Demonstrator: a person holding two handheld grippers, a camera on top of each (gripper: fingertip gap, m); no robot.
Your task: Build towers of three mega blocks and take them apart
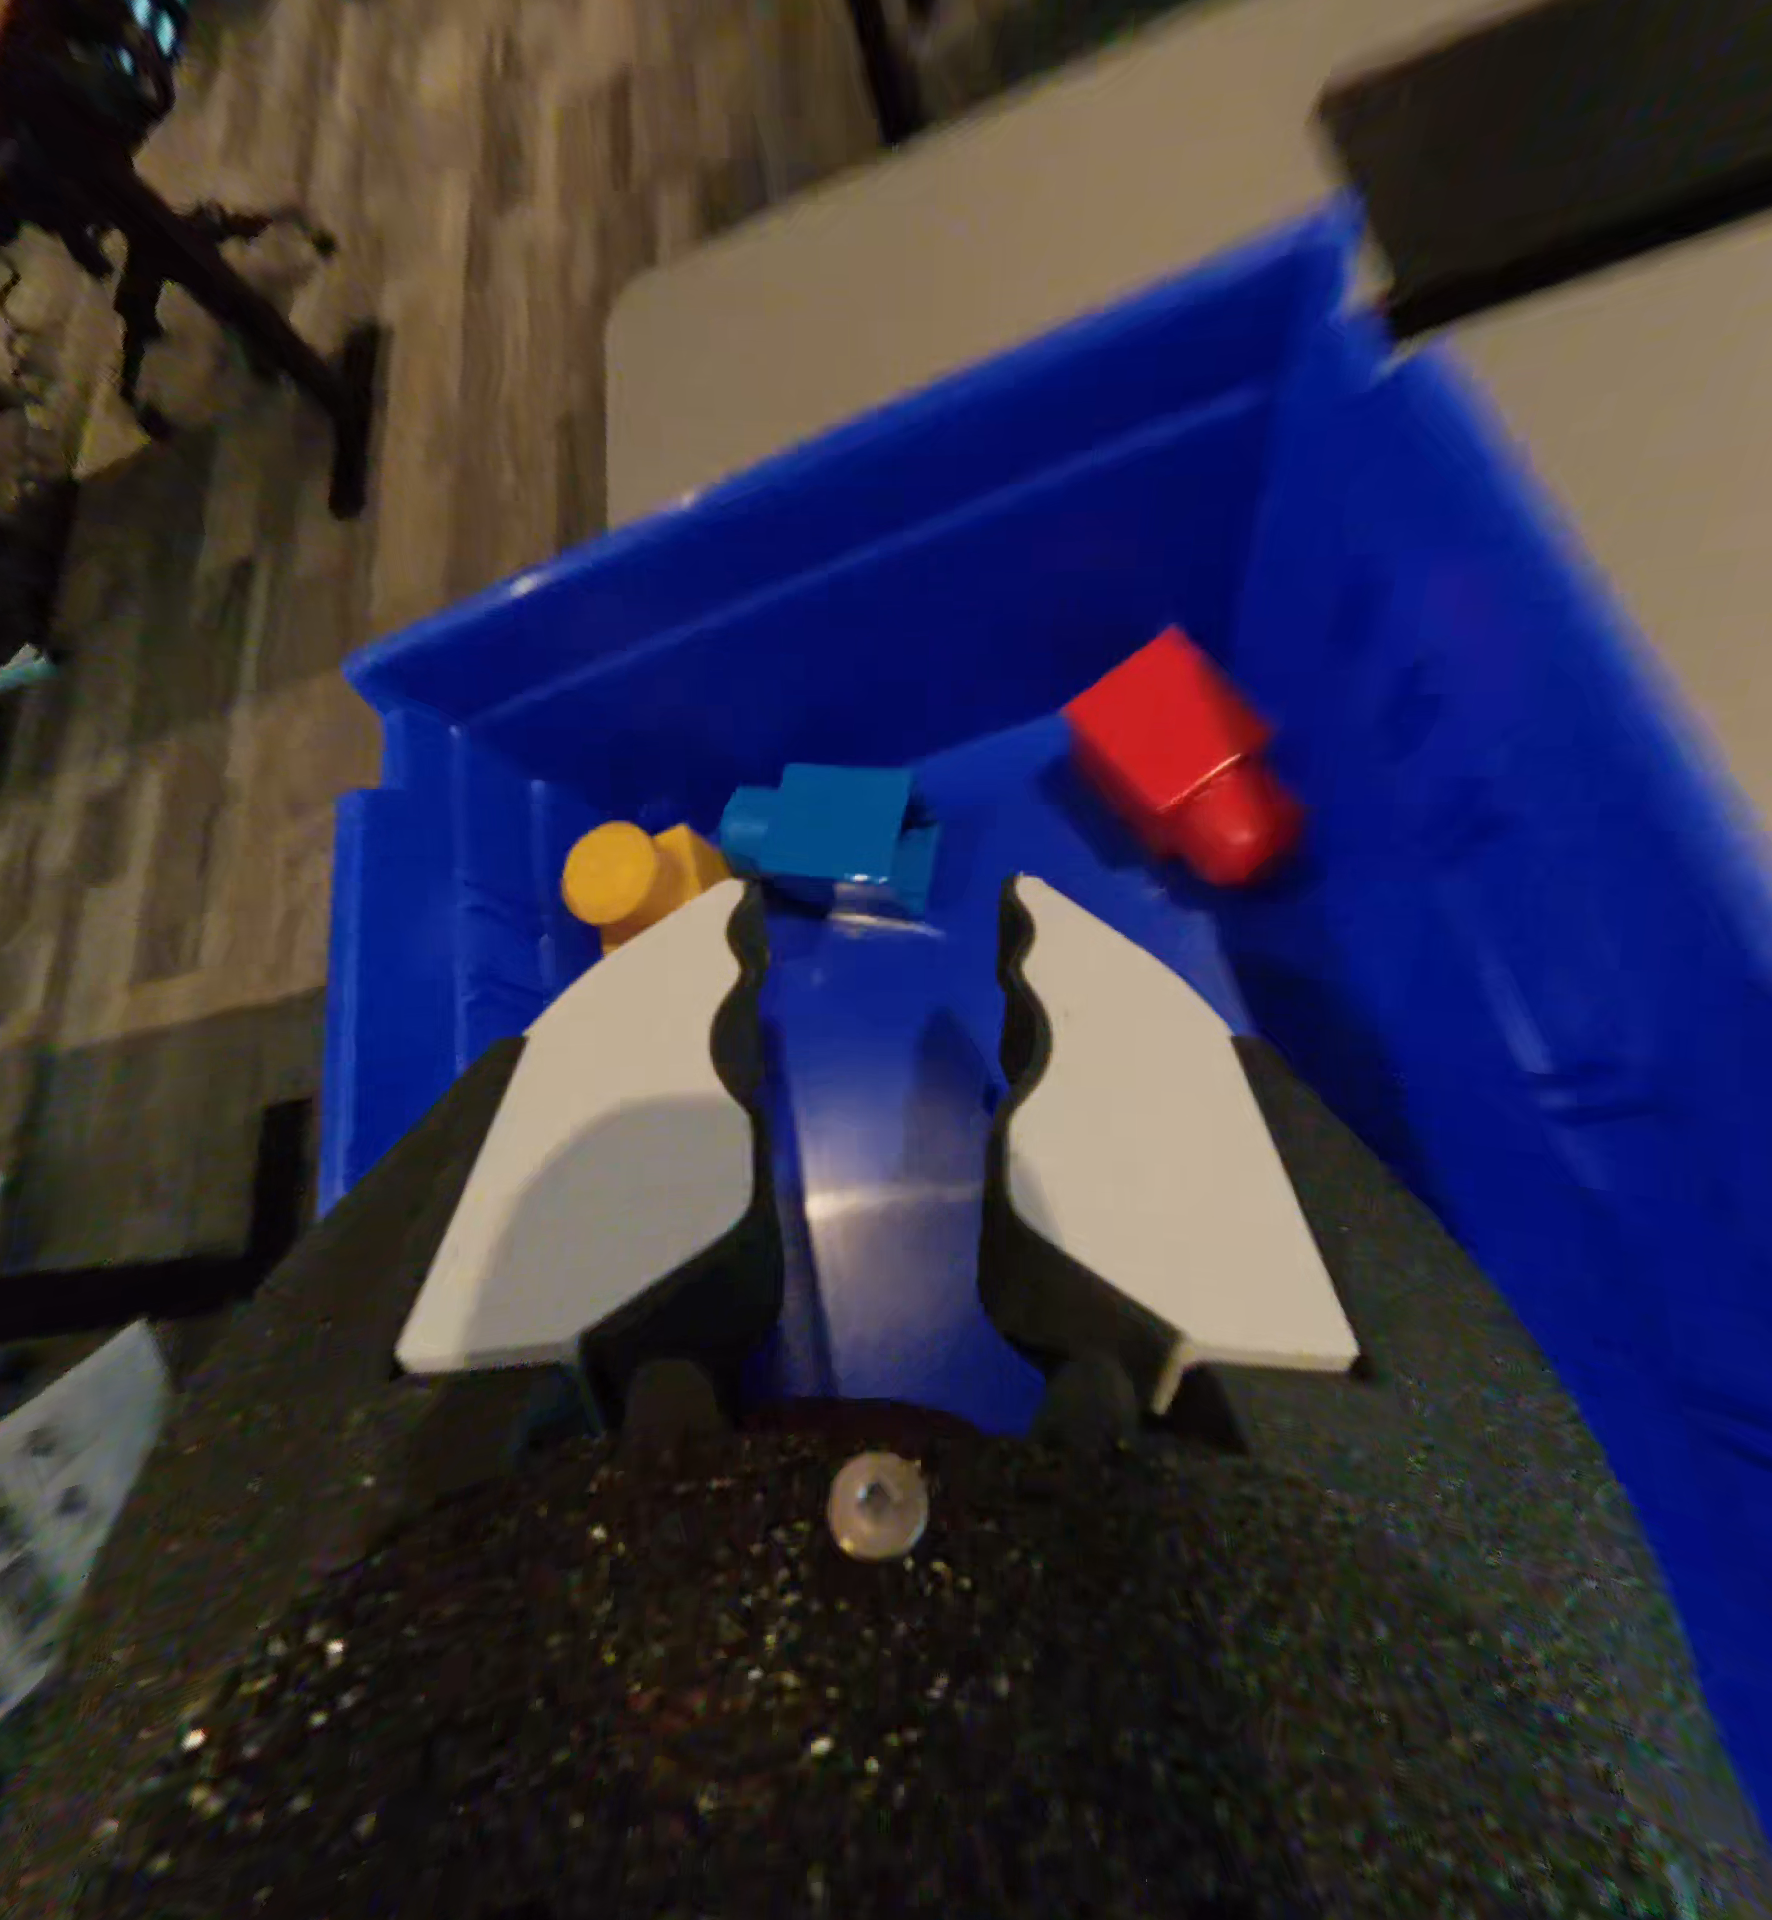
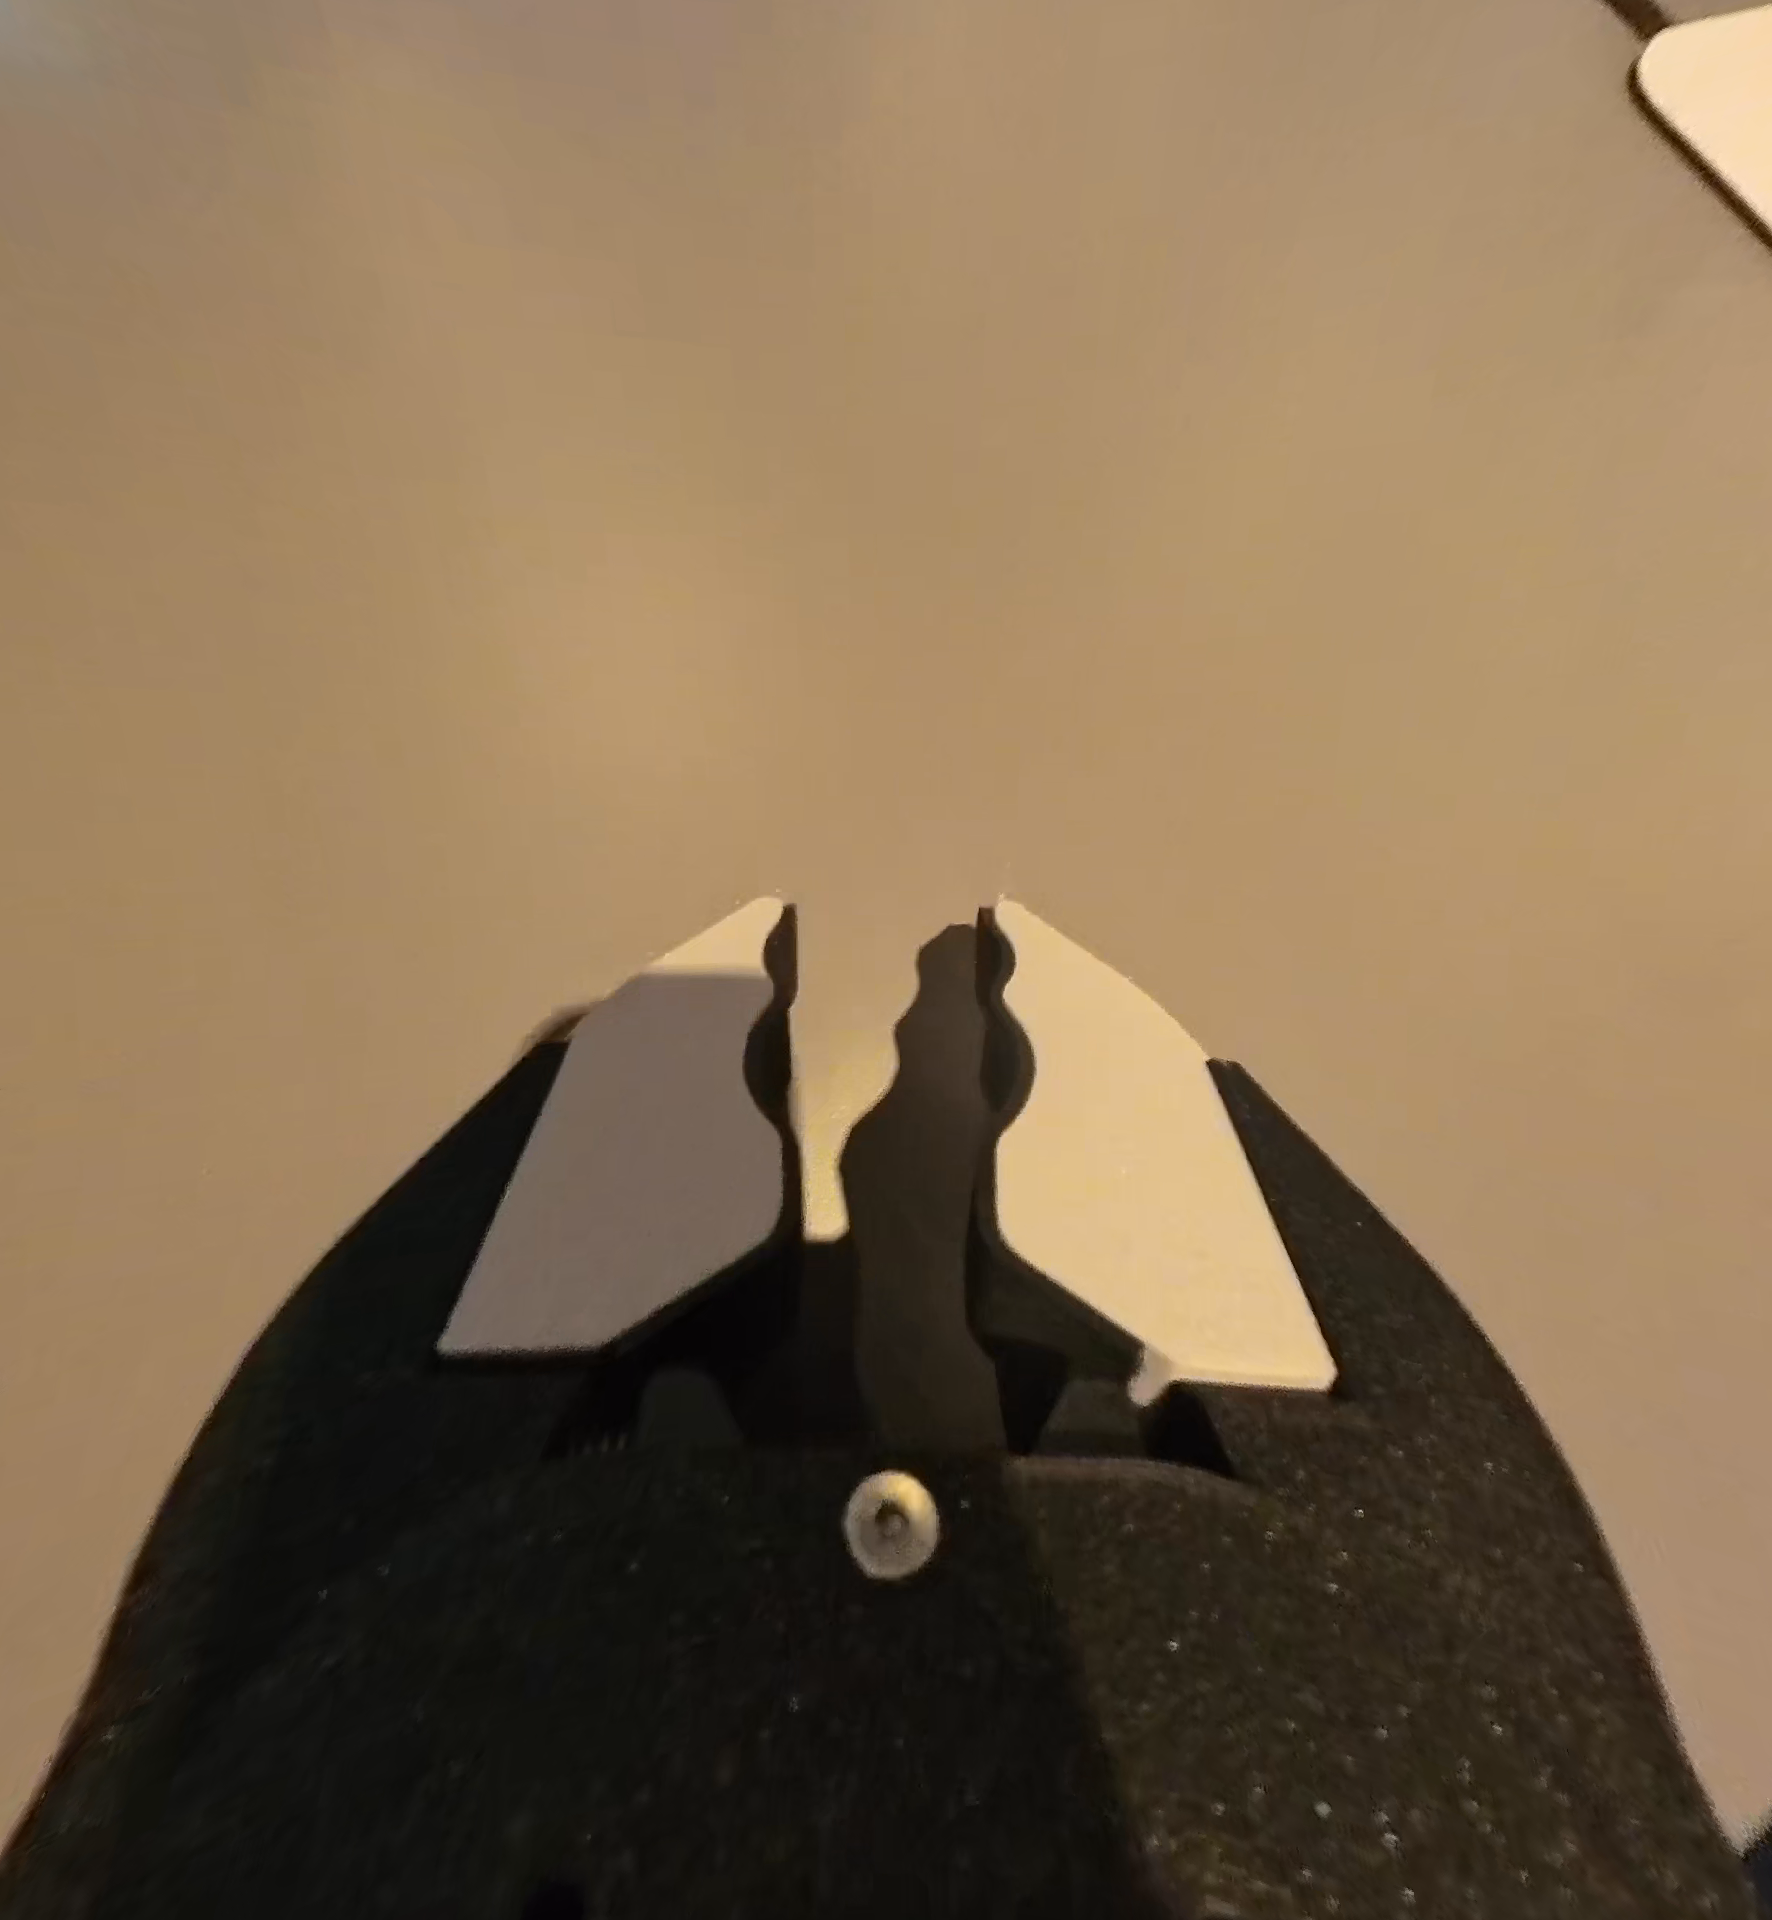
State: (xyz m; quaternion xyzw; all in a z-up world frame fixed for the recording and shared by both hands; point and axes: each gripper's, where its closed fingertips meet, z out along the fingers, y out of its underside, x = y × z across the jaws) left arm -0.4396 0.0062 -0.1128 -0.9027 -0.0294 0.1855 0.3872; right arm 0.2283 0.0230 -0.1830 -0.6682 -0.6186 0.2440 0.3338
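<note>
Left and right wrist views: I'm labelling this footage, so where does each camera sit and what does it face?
Left wrist view: on the left hand-held gripper, looking into a blue bin holding yellow block, blue block, red block.
Right wrist view: on the right hand-held gripper, facing bare table.
Shared: open fingers; the table perhaps.

a grey-brown wood-plank floor (image 1: 466,312) runs behind a pale table (image 1: 965,301) with a rounded corner. dark, blurred furniture legs (image 1: 238,301) stand on the floor — warm, dim light tints a plain tabletop (image 2: 861,468) beige.
</note>
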